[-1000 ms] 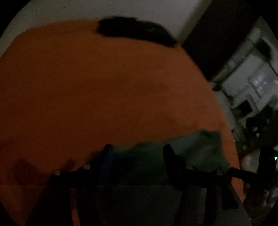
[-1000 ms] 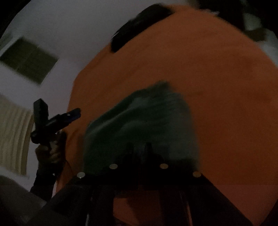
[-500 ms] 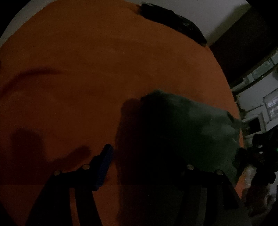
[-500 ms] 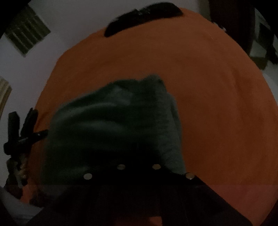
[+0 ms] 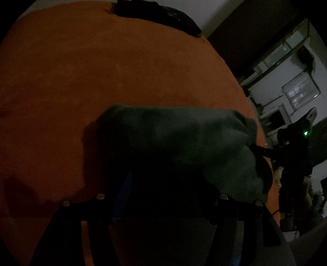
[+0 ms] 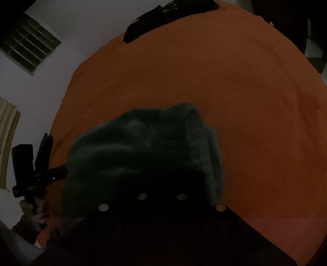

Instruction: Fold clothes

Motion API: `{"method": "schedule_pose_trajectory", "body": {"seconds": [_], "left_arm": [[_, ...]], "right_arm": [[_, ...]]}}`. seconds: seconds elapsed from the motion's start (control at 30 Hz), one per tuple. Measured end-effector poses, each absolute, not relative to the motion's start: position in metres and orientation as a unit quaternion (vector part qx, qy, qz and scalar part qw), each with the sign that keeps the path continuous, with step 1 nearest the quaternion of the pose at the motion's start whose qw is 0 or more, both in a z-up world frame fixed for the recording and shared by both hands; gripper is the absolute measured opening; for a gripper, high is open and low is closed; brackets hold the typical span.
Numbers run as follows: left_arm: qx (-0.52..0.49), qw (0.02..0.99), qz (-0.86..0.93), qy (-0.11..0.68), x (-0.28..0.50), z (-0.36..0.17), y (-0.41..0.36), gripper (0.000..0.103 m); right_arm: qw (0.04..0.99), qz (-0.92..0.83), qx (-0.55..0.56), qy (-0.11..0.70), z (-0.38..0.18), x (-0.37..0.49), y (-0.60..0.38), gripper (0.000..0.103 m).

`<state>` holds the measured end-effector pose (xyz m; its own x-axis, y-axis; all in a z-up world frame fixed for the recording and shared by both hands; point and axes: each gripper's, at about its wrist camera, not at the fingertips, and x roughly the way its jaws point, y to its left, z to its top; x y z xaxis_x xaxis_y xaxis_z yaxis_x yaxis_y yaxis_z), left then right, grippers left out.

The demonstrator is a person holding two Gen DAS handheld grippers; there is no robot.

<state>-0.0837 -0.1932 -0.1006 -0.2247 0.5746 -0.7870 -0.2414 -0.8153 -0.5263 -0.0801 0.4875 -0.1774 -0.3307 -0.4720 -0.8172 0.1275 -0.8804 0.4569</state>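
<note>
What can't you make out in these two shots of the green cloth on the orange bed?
- Right claw tips: right wrist view, buried under the green cloth and shadow.
- Left claw grip: left wrist view, cloth and darkness cover the gap.
- Dark item at the bed's far edge: too dim to identify.

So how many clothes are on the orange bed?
2: a dark green fuzzy garment in the middle, at both grippers, and a black garment at the orange sheet's far edge. More may be hidden.
</note>
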Motion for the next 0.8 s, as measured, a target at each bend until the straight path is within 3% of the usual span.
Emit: {"method": "schedule_pose_trajectory", "body": {"seconds": [0.1,0.17,0.2,0.23,0.37,0.53,0.8], "left_arm": [[-0.565,0.258,0.770,-0.145,-0.084,-0.104,-0.197,0.064],[-0.570,0.257,0.765,-0.155,-0.088,-0.106,-0.208,0.069],[-0.577,0.259,0.756,-0.167,-0.091,-0.110,-0.216,0.075],[-0.587,0.260,0.746,-0.179,-0.093,-0.117,-0.220,0.076],[-0.632,0.267,0.689,-0.234,-0.100,-0.155,-0.217,0.076],[-0.642,0.284,0.673,-0.234,-0.104,-0.176,-0.195,0.076],[-0.651,0.298,0.633,-0.295,-0.112,-0.198,-0.192,0.076]], "right_arm": [[0.222,-0.787,0.550,-0.172,-0.165,-0.081,0.492,0.006],[0.237,-0.788,0.542,-0.171,-0.154,-0.082,0.501,0.022],[0.239,-0.794,0.534,-0.166,-0.146,-0.084,0.508,0.052],[0.241,-0.800,0.526,-0.160,-0.139,-0.085,0.515,0.075],[0.278,-0.760,0.558,-0.182,-0.163,-0.102,0.527,0.077],[0.270,-0.731,0.606,-0.162,-0.209,-0.125,0.524,0.077],[0.302,-0.685,0.617,-0.242,-0.245,-0.139,0.522,0.085]]}}
